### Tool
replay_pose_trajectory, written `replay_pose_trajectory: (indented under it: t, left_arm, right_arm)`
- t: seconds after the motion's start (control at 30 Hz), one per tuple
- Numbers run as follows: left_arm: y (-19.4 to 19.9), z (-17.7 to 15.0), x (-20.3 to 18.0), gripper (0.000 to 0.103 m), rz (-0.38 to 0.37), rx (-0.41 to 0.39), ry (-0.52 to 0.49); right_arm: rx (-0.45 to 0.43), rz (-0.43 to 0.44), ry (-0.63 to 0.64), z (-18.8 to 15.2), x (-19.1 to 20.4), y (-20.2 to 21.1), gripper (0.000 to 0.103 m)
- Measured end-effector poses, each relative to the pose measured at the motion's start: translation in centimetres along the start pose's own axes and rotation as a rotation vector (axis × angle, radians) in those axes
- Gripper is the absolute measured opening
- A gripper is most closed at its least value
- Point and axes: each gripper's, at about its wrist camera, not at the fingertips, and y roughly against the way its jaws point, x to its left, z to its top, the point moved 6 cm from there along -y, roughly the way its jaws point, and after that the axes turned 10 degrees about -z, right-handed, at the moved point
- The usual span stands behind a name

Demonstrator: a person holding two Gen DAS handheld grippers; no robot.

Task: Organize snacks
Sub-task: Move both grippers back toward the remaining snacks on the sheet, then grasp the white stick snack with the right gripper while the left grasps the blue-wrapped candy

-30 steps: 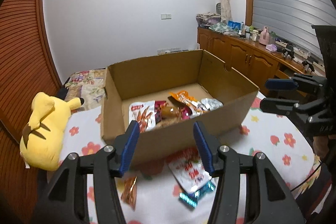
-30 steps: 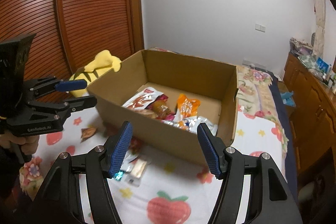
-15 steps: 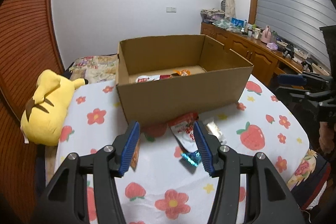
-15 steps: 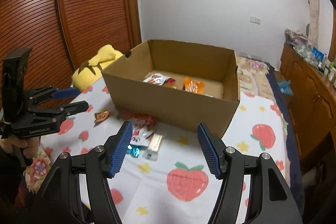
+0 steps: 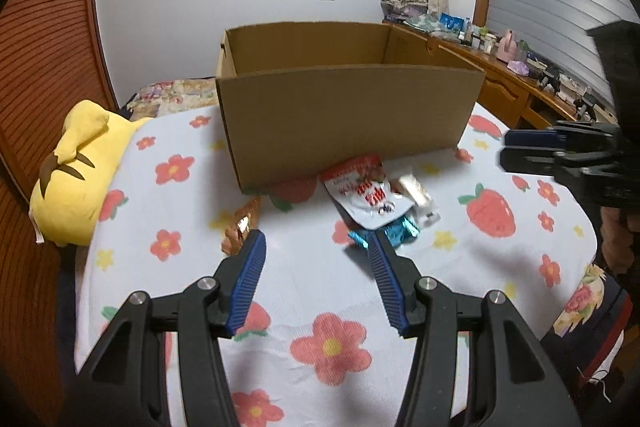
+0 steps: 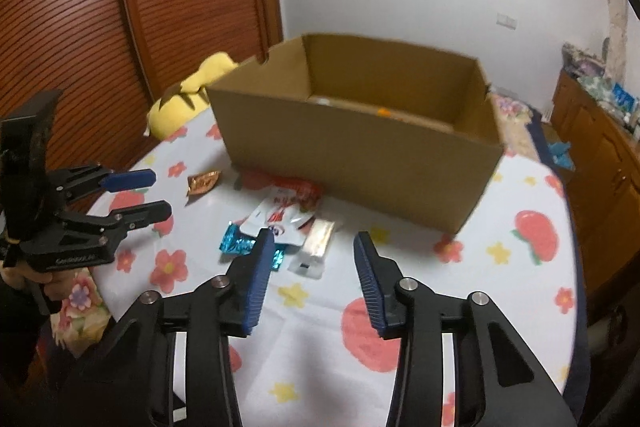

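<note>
We find the left hand-held gripper [image 5: 316, 247] released, level above the floral-cloth surface [image 5: 304, 279]. Ahead lie a crinkled orange wrapper [image 5: 240, 225], glossy white pouch [image 5: 366, 197] and blue foil packet [image 5: 394, 231], before the cardboard box [image 5: 344, 115]. The right hand-held gripper [image 6: 314, 251] hovers, likewise released.

1 cardboard box [image 5: 348, 115], 1 plush toy [image 5: 78, 175], perhaps 4 snack packets [image 5: 366, 193].
</note>
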Motion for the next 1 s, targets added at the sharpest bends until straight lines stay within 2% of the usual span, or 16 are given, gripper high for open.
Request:
replay_pose_trajectory:
  t: [0.37, 0.57, 0.7, 0.73, 0.77, 1.0]
  left_arm:
    - [-1.7, -1.8, -0.7, 0.054, -0.033, 0.034, 0.003]
    - [-2.2, -2.3, -1.2, 0.054, -0.04, 0.042, 0.001]
    - [-2.5, -2.4, -1.7, 0.054, -0.048, 0.046, -0.005]
    - [-2.6, -2.4, -1.8, 0.054, -0.051, 0.046, -0.007]
    - [-2.7, -2.3, -2.0, 0.054, -0.053, 0.046, -0.009]
    - [-3.9, -1.3, -2.8, 0.054, -0.07, 0.039, -0.019]
  right_arm:
    - [0.113, 0.035, -0.067, -0.6, 1.1, -7.2, 0.036]
    - [0.157, 0.015, -0.083, -1.0, 1.0, -9.6, 0.035]
    - [0.185, -0.012, -0.087, -1.8, 0.2, -10.4, 0.029]
    - [0.184, -0.012, -0.086, -1.9, 0.1, -10.3, 0.022]
    - [0.187, -0.014, -0.077, -2.0, 0.0, -10.2, 0.02]
    - [0.159, -0.043, -0.024, -3.7, -1.0, -7.7, 0.02]
